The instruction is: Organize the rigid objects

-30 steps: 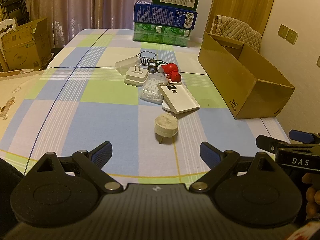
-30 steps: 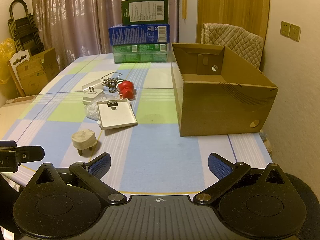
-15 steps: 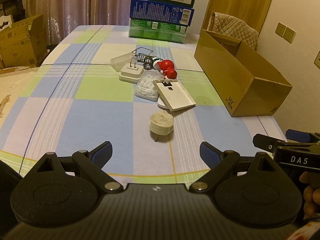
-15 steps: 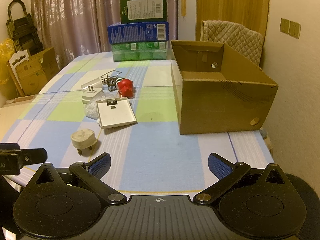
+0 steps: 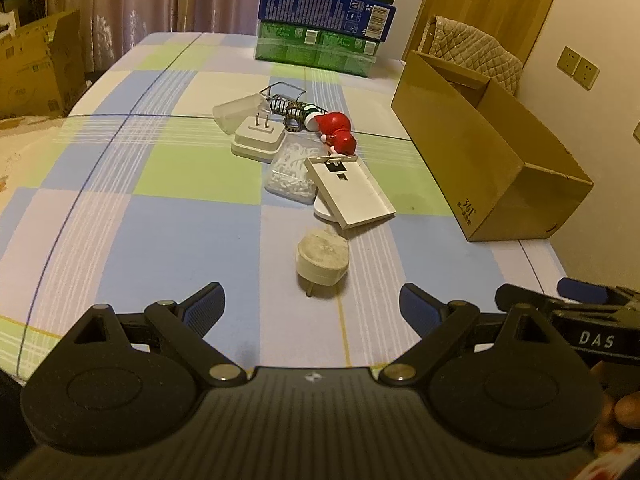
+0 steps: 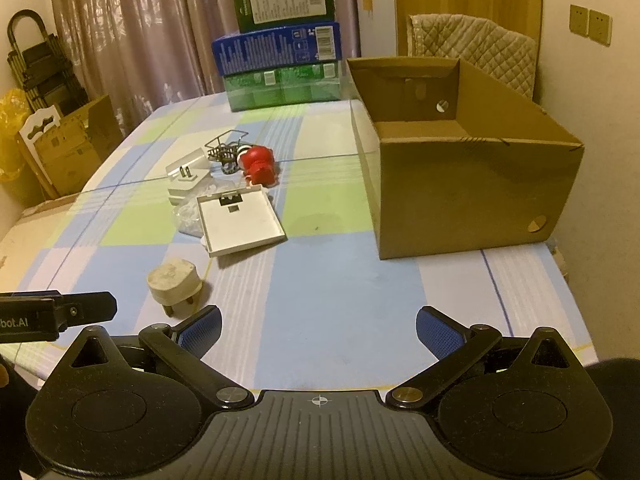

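While both tools hang above the checked tablecloth (image 5: 168, 216), left gripper (image 5: 311, 306) gapes wide, empty; right gripper (image 6: 319, 330) likewise spread, gripping nothing. Round white plug (image 5: 322, 256) lies on cloth just ahead of left jaws, pins toward camera. Behind it: flat white cover plate (image 5: 349, 191), clear bag, square adapter (image 5: 259, 140), red figure (image 5: 338, 130), clustered mid-table. Open cardboard box (image 6: 472, 184) sits right, apart from cluster.
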A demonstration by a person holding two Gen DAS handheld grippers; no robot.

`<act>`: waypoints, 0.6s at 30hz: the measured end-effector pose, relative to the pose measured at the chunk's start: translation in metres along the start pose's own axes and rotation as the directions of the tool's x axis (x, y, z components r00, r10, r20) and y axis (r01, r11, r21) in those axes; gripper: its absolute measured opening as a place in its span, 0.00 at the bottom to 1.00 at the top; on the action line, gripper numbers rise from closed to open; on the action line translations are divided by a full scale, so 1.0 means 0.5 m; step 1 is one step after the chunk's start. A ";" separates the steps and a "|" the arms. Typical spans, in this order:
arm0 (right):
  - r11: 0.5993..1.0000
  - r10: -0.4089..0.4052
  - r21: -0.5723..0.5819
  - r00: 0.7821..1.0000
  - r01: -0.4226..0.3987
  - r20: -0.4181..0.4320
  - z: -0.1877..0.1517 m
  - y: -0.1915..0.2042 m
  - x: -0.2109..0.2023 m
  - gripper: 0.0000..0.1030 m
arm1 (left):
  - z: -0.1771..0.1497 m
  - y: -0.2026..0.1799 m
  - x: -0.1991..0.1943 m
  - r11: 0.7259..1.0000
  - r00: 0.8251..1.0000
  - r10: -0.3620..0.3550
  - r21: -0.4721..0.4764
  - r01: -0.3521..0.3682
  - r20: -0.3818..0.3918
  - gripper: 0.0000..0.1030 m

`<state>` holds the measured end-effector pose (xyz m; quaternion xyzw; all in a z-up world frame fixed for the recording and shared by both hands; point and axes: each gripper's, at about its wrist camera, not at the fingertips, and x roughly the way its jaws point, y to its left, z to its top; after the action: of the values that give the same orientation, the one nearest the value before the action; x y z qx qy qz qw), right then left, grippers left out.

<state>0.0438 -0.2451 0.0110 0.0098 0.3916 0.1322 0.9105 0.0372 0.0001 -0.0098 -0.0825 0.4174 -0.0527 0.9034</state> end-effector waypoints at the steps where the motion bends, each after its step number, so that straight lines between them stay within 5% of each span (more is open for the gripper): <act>1: 1.000 -0.001 0.001 1.000 0.001 -0.005 0.001 -0.001 0.006 0.98 | 0.002 0.002 0.004 1.000 1.000 0.003 0.001 -0.003 0.000 0.89; 7: 1.000 0.006 0.003 1.000 -0.006 -0.026 0.005 0.001 0.035 0.98 | 0.012 0.010 0.040 1.000 1.000 0.008 0.029 -0.008 -0.009 0.89; 13: 0.999 0.033 -0.011 0.999 -0.033 0.010 0.014 0.004 0.059 0.98 | 0.019 0.011 0.080 0.993 0.998 -0.063 0.103 0.062 0.004 0.89; 18: 0.999 0.035 -0.009 0.999 -0.035 0.016 0.010 -0.002 0.092 0.98 | 0.023 -0.008 0.127 0.975 0.995 -0.104 0.198 0.103 -0.006 0.80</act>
<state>0.0779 -0.2341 -0.0185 0.0138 0.3833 0.1497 0.9113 0.0867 -0.0128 -0.0489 -0.0140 0.4031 -0.1409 0.9041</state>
